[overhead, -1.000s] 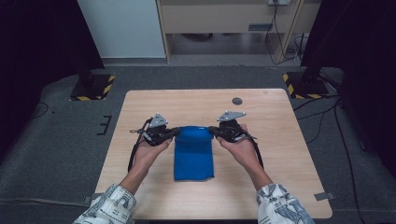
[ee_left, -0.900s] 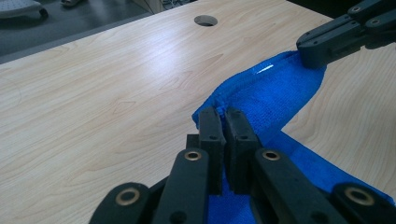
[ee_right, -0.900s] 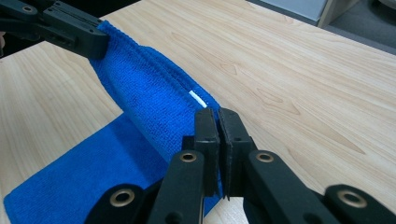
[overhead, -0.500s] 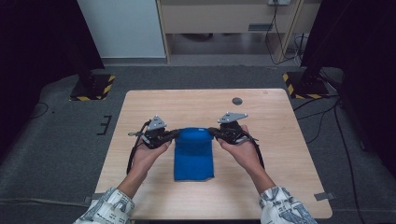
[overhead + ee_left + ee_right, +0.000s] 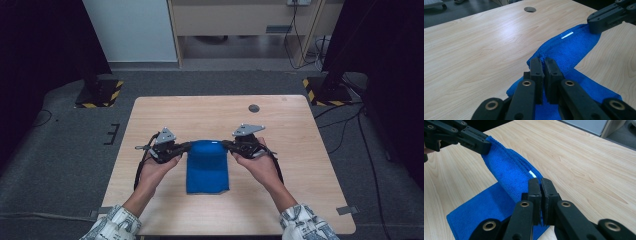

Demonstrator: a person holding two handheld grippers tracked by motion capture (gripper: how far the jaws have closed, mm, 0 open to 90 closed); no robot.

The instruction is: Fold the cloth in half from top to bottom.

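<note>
A blue cloth (image 5: 207,167) lies folded on the wooden table (image 5: 300,150), its far edge lifted into a hump between my two grippers. My left gripper (image 5: 187,146) is shut on the cloth's far left corner; in the left gripper view its jaws (image 5: 544,65) pinch the blue cloth (image 5: 571,47). At the far right corner my right gripper (image 5: 226,145) is shut on the same edge, and the right gripper view has its jaws (image 5: 541,185) clamped on the raised cloth (image 5: 509,172). A small white tag (image 5: 567,35) sits on the fold. Each gripper view also catches the other gripper at the cloth's opposite corner.
A round hole (image 5: 254,108) sits in the table near its far edge. Bare wood lies on all sides of the cloth. Dark stands with yellow-black striped bases (image 5: 100,95) flank the table on the grey floor, and cables trail at the right.
Both grippers hold the same corners. The cloth's far edge has stayed lifted, with hardly any movement of the hands.
</note>
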